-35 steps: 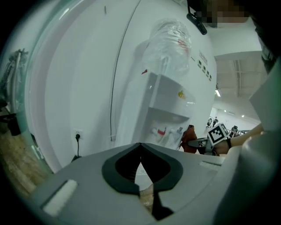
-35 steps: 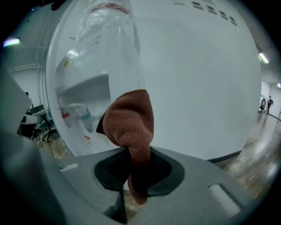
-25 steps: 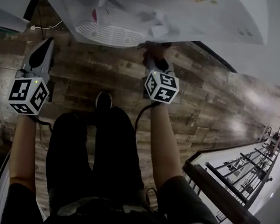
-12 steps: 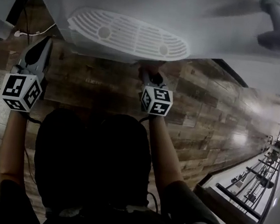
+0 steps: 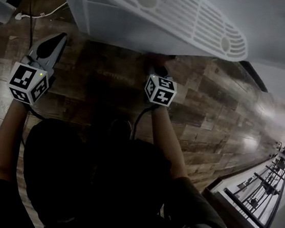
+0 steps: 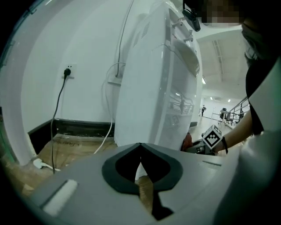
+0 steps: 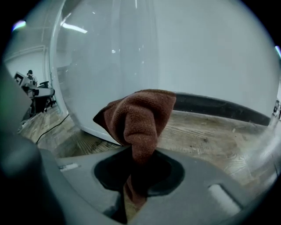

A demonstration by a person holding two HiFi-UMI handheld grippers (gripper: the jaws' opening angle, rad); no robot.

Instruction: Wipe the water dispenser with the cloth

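Observation:
The white water dispenser [image 5: 142, 28] fills the top of the head view, its slotted drip tray [image 5: 186, 13] jutting out overhead. My right gripper [image 5: 157, 66] reaches under that tray to the cabinet's lower front. It is shut on a reddish-brown cloth [image 7: 138, 118], which bunches up above the jaws against the dispenser's white body [image 7: 109, 66] near the floor. My left gripper [image 5: 59, 37] hangs off to the dispenser's left side, shut and holding nothing [image 6: 140, 147]. From there the dispenser [image 6: 162, 79] stands tall, with the right gripper's marker cube [image 6: 211, 137] low beside it.
Wood-plank floor [image 5: 210, 109] lies all around. A white cable and plug [image 5: 20, 17] lie on the floor left of the dispenser. A wall socket [image 6: 67, 71] with a black cord sits on the white wall behind. A railing [image 5: 255, 202] runs at the right. My legs are below.
The head view has dropped and closed in, so the drip tray looms larger and further right. The right gripper with the cloth stays low at the dispenser's front. The left gripper has barely shifted.

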